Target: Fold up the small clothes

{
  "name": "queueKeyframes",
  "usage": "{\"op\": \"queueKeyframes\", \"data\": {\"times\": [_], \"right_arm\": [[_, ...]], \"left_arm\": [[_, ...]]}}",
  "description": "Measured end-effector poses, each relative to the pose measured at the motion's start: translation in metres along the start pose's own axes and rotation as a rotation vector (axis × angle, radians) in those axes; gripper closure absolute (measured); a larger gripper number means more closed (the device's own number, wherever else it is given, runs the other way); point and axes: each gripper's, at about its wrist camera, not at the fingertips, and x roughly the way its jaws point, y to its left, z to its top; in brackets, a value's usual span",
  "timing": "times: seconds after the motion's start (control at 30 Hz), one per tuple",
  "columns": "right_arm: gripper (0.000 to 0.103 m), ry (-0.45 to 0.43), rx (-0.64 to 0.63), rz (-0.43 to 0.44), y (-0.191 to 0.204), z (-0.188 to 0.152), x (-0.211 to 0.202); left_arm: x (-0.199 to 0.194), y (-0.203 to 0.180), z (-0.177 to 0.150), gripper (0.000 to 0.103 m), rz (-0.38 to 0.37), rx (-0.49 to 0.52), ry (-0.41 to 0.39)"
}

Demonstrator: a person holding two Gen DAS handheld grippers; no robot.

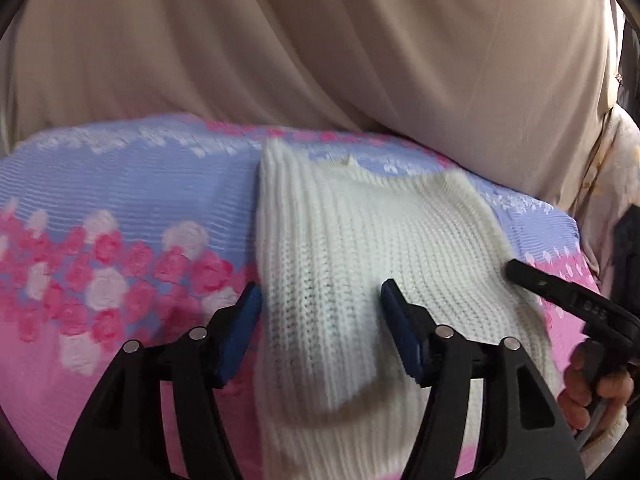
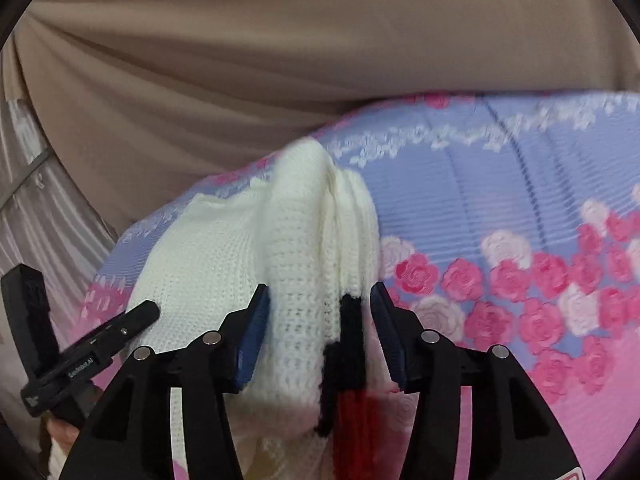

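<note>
A white knit sweater point(image 1: 360, 240) lies lengthwise on a floral bedspread point(image 1: 120, 200). My left gripper point(image 1: 320, 300) is shut on a thick fold of it, one blue pad at the fold's left edge and the other sunk into the knit. In the right wrist view the sweater point(image 2: 224, 264) is bunched into a ridge, with black and red trim point(image 2: 350, 340) near the camera. My right gripper point(image 2: 320, 300) is shut on that ridge, the knit filling the gap between its pads. Each view shows a finger point(image 1: 560, 296) point(image 2: 132, 320) of the other gripper resting at the sweater's side edge.
The bedspread point(image 2: 500, 184) is blue and pink with rose patterns and spreads wide on both sides of the sweater. Beige draped fabric point(image 1: 320, 40) rises right behind the bed's far edge. A hand point(image 1: 592, 392) holds the right gripper's handle at the lower right.
</note>
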Motion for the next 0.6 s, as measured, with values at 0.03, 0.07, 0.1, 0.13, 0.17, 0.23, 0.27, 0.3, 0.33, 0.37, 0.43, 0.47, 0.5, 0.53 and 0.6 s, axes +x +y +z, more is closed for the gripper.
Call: {"op": "queueKeyframes", "data": {"times": [0.03,0.07,0.1,0.13,0.17,0.23,0.27,0.3,0.33,0.37,0.43,0.47,0.5,0.53,0.6], "right_arm": [[0.056,-0.025,-0.045,-0.029,0.011,-0.002,-0.015],[0.056,-0.044,-0.080,-0.025,0.022,-0.005,-0.029],[0.059,-0.054,-0.115,0.012,0.034,-0.011,-0.042],[0.065,-0.054,-0.151,0.034,0.044,-0.017,-0.049],[0.068,-0.046,-0.196,0.030,0.053,-0.025,-0.051],[0.089,-0.002,-0.300,-0.025,0.068,-0.040,-0.040],[0.095,0.020,-0.327,-0.072,0.066,-0.046,-0.031],[0.101,0.055,-0.323,-0.118,0.057,-0.051,-0.018],[0.103,0.071,-0.298,-0.121,0.047,-0.051,-0.013],[0.103,0.075,-0.247,-0.097,0.035,-0.049,-0.011],[0.103,0.084,-0.186,-0.065,0.028,-0.045,-0.011],[0.102,0.089,-0.181,-0.067,0.031,-0.044,-0.009],[0.102,0.080,-0.205,-0.084,0.038,-0.044,-0.014],[0.102,0.068,-0.233,-0.107,0.043,-0.046,-0.016],[0.103,0.082,-0.259,-0.134,0.043,-0.053,-0.005]], "left_arm": [[-0.013,-0.003,0.000,0.038,0.012,0.010,-0.022],[-0.025,-0.007,-0.002,0.032,0.024,0.016,-0.038],[-0.033,-0.011,-0.004,0.026,0.032,0.015,-0.047],[-0.038,-0.014,-0.007,0.025,0.034,0.019,-0.043],[-0.038,-0.018,-0.010,0.025,0.043,0.028,-0.025],[-0.029,-0.025,-0.015,0.025,0.103,0.056,0.034],[-0.022,-0.023,-0.019,0.025,0.144,0.068,0.057],[-0.016,-0.023,-0.024,0.024,0.172,0.072,0.074],[-0.010,-0.019,-0.029,0.024,0.183,0.070,0.091],[-0.005,-0.016,-0.034,0.024,0.191,0.063,0.110],[0.000,-0.013,-0.040,0.024,0.199,0.050,0.134],[0.000,-0.014,-0.042,0.024,0.212,0.053,0.127],[-0.001,-0.018,-0.043,0.024,0.229,0.069,0.119],[-0.001,-0.022,-0.044,0.024,0.251,0.089,0.110],[0.002,-0.025,-0.047,0.024,0.261,0.092,0.108]]}}
